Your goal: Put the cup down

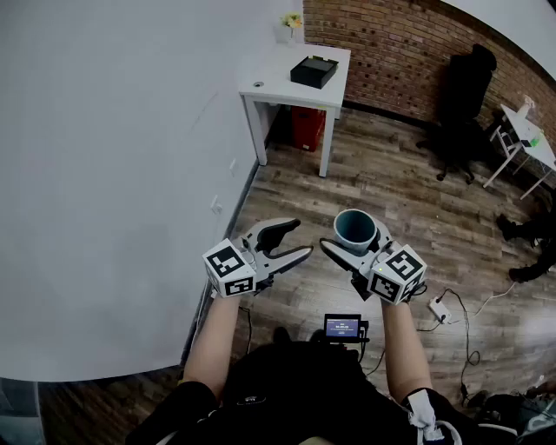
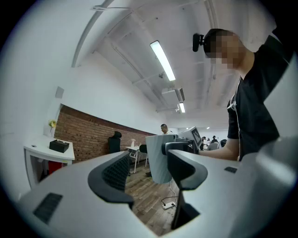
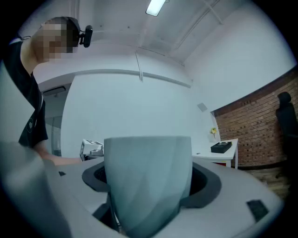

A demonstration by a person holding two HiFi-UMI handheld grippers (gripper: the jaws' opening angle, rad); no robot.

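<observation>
A blue-grey cup (image 1: 354, 228) is held upright in the air over the wooden floor, with my right gripper (image 1: 354, 238) shut on its sides. In the right gripper view the cup (image 3: 148, 176) fills the space between the two dark pads (image 3: 205, 183). My left gripper (image 1: 300, 239) hovers just left of the cup at the same height, open with nothing between its fingers. In the left gripper view the cup (image 2: 157, 158) shows beyond the open left gripper (image 2: 148, 186), a little apart from it.
A white table (image 1: 287, 78) with a black box (image 1: 314, 71) and a small flower vase (image 1: 291, 24) stands ahead by the brick wall, a red bin (image 1: 306, 126) beneath it. A black office chair (image 1: 465, 104) is far right. A power strip (image 1: 439, 308) and cables lie on the floor. A white wall runs along the left.
</observation>
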